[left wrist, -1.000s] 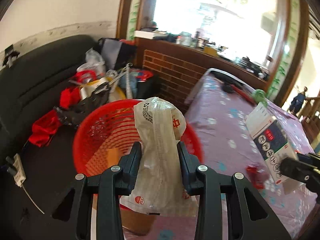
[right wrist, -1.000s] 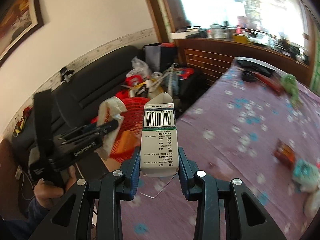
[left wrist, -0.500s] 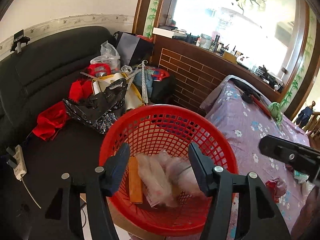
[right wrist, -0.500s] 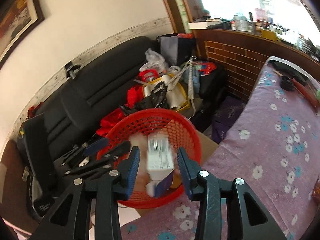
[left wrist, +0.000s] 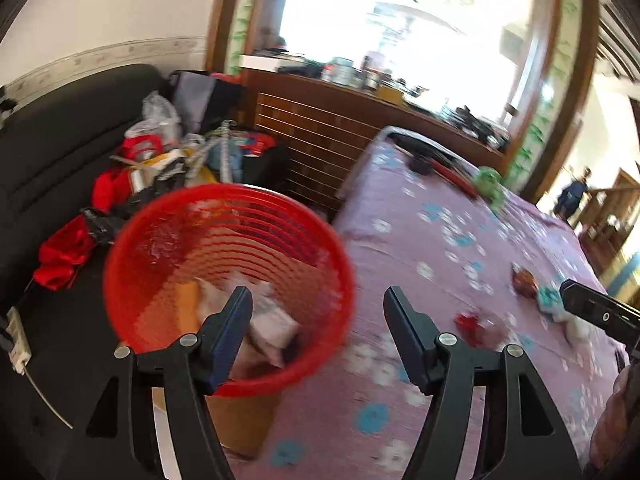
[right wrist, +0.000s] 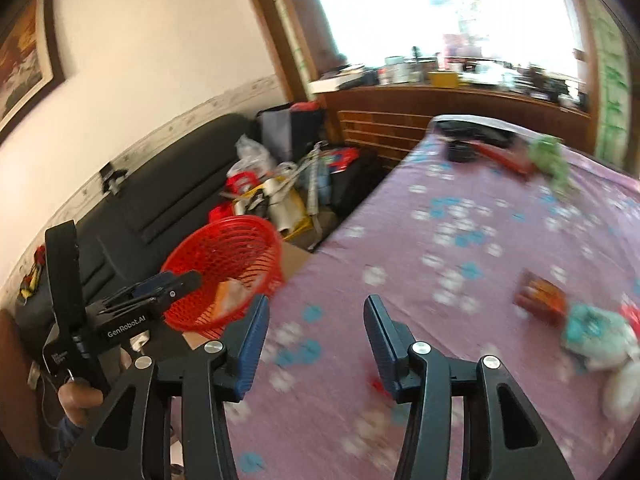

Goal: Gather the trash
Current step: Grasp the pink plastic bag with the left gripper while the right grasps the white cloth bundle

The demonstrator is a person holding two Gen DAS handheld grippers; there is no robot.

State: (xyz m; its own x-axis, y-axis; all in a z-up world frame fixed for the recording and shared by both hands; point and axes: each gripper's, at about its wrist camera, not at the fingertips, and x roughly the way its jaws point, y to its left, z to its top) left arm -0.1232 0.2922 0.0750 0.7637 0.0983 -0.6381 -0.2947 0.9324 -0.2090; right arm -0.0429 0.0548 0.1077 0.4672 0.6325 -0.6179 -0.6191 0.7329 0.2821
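Trash: several pieces are seen lying inside the red basket (left wrist: 224, 264), which stands just beside the bench (left wrist: 440, 240) edge, on what looks like a cardboard box; a pale crumpled bag and a small carton are made out among them, blurred. Left gripper (left wrist: 318, 320): jaws have just been opening and are held wide, nothing between them, positioned over the basket's near rim. Right gripper (right wrist: 316, 332): jaws likewise just opened, wide and empty, positioned over the floral purple cloth of the bench. Outstanding items, all on the bench's right part: a red wrapper (left wrist: 470, 320), a brown-orange packet (right wrist: 540, 296), a teal-and-white crumpled bundle (right wrist: 596, 336). Progress is judged as partial; at least three pieces are left to be collected. A green item (right wrist: 550, 156) at the far end is noted; whether it is trash cannot be told.
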